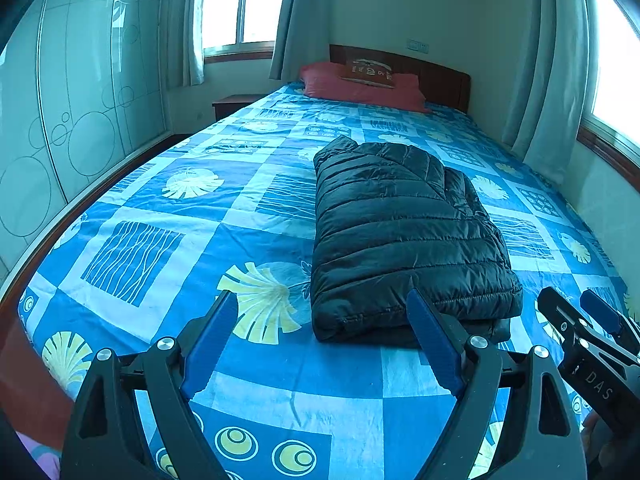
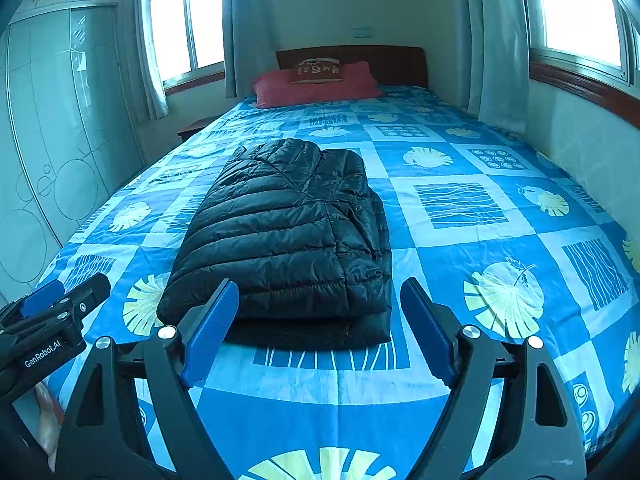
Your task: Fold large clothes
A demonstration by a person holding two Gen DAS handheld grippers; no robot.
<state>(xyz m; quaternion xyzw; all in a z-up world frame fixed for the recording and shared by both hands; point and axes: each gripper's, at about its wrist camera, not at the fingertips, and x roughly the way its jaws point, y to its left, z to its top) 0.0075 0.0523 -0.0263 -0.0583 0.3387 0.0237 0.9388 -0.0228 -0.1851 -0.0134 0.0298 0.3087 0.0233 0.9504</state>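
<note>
**Q:** What did the two wrist views show of the garment?

**A:** I saw a black quilted jacket (image 1: 404,236) lying folded into a thick rectangular bundle on the bed (image 1: 168,216). It rested on the blue patterned bedspread (image 2: 472,240), in the nearer half of the mattress. A red pillow (image 2: 316,86) lay at the far end against the wooden headboard (image 2: 384,62), with a small brown cushion (image 2: 318,70) on top of it.

**Q:** How did each hand-held gripper stand?

**A:** From my remote station I read both as spread wide with nothing between the pads. The left hand-held gripper (image 1: 322,308) hung above the near edge of the bed, to the left of the bundle. In its view, its right blue finger (image 1: 434,344) overlapped the jacket's near hem, but I could not tell whether it touched the fabric. The right hand-held gripper (image 2: 320,300) pointed at the jacket's near right corner. Its fingers (image 2: 210,328) framed that corner without closing on it.

**Q:** Could each tool be seen from the other camera?

**A:** Yes. The right one appeared at the lower right edge of the left view, and the left one at the lower left edge of the right view.

**Q:** What surrounded the bed?

**A:** A wardrobe (image 1: 80,100) with circle-patterned sliding doors stood on the left. Curtained windows (image 2: 186,20) lit the room, and a low wooden nightstand (image 1: 232,104) sat beside the headboard.
</note>
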